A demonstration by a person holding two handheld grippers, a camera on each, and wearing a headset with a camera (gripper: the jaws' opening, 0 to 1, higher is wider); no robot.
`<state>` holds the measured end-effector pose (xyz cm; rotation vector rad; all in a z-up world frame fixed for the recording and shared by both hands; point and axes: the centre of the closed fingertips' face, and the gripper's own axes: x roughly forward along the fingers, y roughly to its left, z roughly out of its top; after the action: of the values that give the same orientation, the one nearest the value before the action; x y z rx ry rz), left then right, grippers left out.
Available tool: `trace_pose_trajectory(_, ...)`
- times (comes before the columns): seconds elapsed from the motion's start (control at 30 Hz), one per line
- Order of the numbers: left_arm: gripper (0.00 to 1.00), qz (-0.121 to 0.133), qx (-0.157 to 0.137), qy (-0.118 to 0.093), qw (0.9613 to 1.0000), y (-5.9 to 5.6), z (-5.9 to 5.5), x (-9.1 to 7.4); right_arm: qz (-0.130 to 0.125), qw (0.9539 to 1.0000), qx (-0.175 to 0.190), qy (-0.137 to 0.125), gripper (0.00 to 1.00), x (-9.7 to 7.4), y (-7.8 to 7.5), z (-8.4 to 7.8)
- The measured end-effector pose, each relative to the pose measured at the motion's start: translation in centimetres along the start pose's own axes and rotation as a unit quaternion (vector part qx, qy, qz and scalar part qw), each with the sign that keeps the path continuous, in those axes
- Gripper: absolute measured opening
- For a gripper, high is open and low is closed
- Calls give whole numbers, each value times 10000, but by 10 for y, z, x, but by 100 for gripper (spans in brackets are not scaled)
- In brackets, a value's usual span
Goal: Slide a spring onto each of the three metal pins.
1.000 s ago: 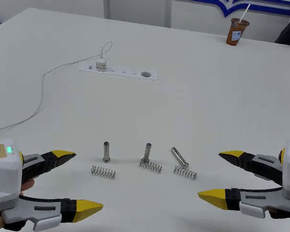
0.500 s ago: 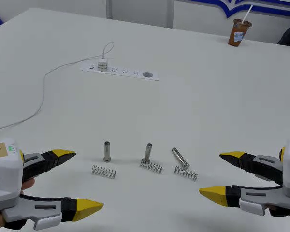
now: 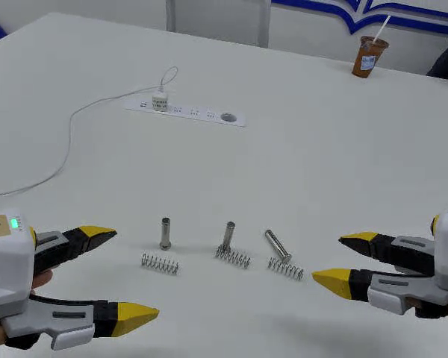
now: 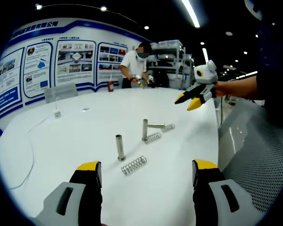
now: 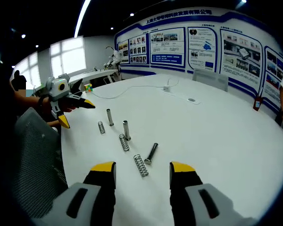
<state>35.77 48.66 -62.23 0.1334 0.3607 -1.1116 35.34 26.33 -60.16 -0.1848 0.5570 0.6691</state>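
The middle pin point(image 3: 228, 235) stands upright on the table point(image 3: 321, 149) with the middle spring point(image 3: 232, 257) lying at its foot, flanked by the upright left pin point(image 3: 165, 233) with the left spring point(image 3: 160, 263) and the toppled right pin point(image 3: 277, 245) with the right spring point(image 3: 286, 268), while the left gripper point(image 3: 133, 274) and right gripper point(image 3: 328, 258) hover farther out, fingers spread wide and empty.

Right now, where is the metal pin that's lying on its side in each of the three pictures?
Head view: lying pin, right of centre, rightmost of the row.
Left gripper view: lying pin, above centre, farthest of the row.
Right gripper view: lying pin, just below centre, nearest the jaws.
Shared landmark: white plug with its cable on the table.
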Motion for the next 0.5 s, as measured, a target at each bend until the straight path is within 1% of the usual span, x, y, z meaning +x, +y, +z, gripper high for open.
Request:
trace_pose_trajectory(0.07, 80, -19, 8, 10, 10000, 0, 0, 1, -32, 10000, 1, -1, 43, 2, -3, 4)
trace_pose_trajectory(0.23, 80, -50, 17, -5, 10000, 1, 2, 4, -126, 9999, 70, -34, 40, 12, -12, 18)
trace_pose_trajectory(0.3, 80, -62, 21, -10, 10000, 2, 3, 4, -156, 9998, 75, 40, 38, 18, -15, 20)
trace_pose_trajectory(0.37, 80, -74, 39, 5, 10000, 3, 3, 4, -236, 9996, -9, 180, 36, 24, -19, 21)
trace_pose_trajectory(0.4, 80, -78, 42, 9, 10000, 3, 3, 4, -246, 9995, -45, 206, 35, 26, -20, 22)
trace_pose_trajectory(0.5, 80, -90, 37, 2, 10000, 3, 4, 3, -261, 9992, 22, 297, 33, 35, -24, 24)
